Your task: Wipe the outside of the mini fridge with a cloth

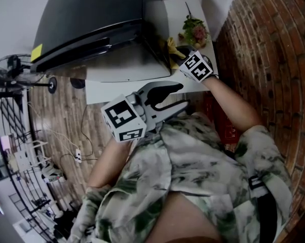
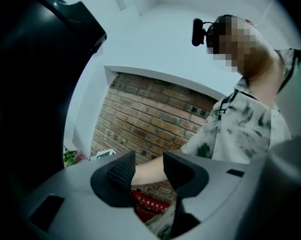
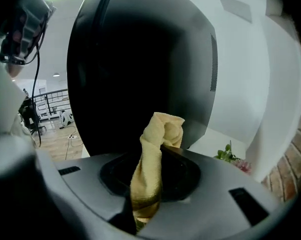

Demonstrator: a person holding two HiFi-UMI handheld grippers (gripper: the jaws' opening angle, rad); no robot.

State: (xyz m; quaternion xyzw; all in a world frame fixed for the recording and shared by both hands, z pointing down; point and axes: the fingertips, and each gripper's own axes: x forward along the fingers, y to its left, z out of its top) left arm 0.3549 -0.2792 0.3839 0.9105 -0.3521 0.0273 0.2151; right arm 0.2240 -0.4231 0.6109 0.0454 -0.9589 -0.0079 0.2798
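The black mini fridge [image 1: 97, 19] stands on a white table [image 1: 129, 90]; in the right gripper view its dark side [image 3: 140, 74] fills the middle. My right gripper [image 1: 185, 59] is beside the fridge's right side, shut on a yellow cloth [image 3: 153, 169] that sticks up between its jaws; the cloth [image 1: 173, 48] shows next to the fridge in the head view. My left gripper [image 1: 167, 97] hangs low in front of the table, away from the fridge, open with nothing between its fingers [image 2: 121, 174].
A small plant with pink flowers [image 1: 194, 32] sits on the table's far right corner. A brick wall [image 1: 264, 49] runs along the right. A fan [image 1: 15, 67], racks and cables [image 1: 66, 140] stand on the wooden floor at left.
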